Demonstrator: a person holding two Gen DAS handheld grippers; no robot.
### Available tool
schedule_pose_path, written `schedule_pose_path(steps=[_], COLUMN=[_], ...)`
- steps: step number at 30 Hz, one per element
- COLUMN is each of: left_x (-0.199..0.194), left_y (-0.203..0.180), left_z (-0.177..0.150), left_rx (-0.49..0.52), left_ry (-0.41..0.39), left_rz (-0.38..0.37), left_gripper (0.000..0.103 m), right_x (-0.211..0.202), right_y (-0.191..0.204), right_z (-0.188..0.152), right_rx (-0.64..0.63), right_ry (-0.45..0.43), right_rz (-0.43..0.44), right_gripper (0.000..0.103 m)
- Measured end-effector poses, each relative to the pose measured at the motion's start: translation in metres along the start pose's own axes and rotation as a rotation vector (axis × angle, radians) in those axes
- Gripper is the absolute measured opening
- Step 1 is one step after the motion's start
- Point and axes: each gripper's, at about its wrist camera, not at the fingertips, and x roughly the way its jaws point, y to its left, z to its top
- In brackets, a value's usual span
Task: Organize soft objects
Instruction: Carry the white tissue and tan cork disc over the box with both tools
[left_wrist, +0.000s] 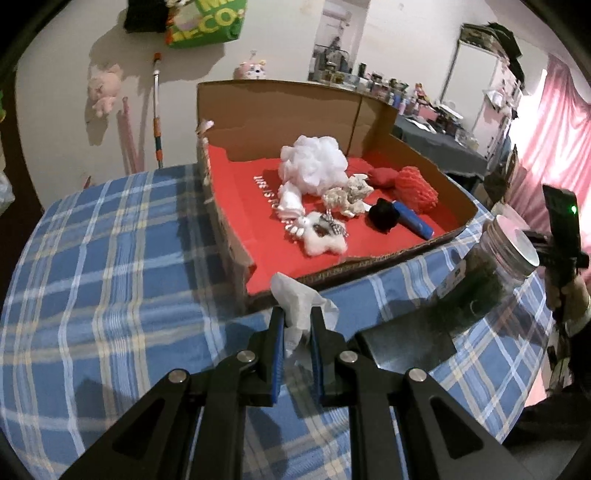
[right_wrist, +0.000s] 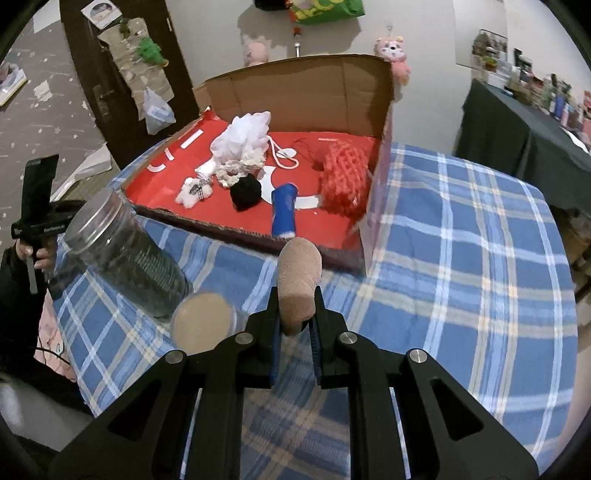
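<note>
Both hands loaded, box already half stocked with soft things

In the shallow cardboard box with a red lining (left_wrist: 424, 243) lie a white mesh bath puff (left_wrist: 314, 162), a red knitted net sponge (left_wrist: 417, 188), a black fuzzy pompom (left_wrist: 384, 218), a blue cylinder (left_wrist: 413, 221) and cotton scraps; two items look left to drop in. The left hand-held gripper (left_wrist: 297, 325) is clenched on a crumpled white tissue (left_wrist: 303, 302), at the box's 6 o'clock edge. The right hand-held gripper (right_wrist: 295, 314) is clamped on a beige plush roll (right_wrist: 297, 280), just short of the box's near rim, above the blue plaid-covered surface (right_wrist: 461, 258). A clear lidded jar (right_wrist: 122, 254) stands at 9 o'clock of that roll.
</note>
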Motion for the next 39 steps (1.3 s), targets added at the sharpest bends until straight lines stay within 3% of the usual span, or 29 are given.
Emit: schedule_pose_path(steps=[10,16,25,39], left_x=[0.009,0.022,0.066,0.127], left_y=[-0.003,-0.024,-0.052,-0.072], left_z=[0.028,0.052,0.086,0.114], left_rx=[0.022,0.039,0.021,0.003], left_ry=[0.004,0.021,0.133,0.280], left_rz=[-0.094,-0.146,-0.185,-0.138], left_gripper=[0.013,0.014,0.014,0.014], right_x=[0.017,0.027,0.053,0.128], right_y=[0.004,0.015,0.028,0.025], right_z=[0.027,0.047,0.084,0.138], right_rx=[-0.035,-0.052,-0.081,-0.084], right_ry=[0.022,0.036,0.093,0.252], right_rz=[0.098,0.139,0.106,-0.003], right_gripper=[0.013,0.013,0.013,0.014])
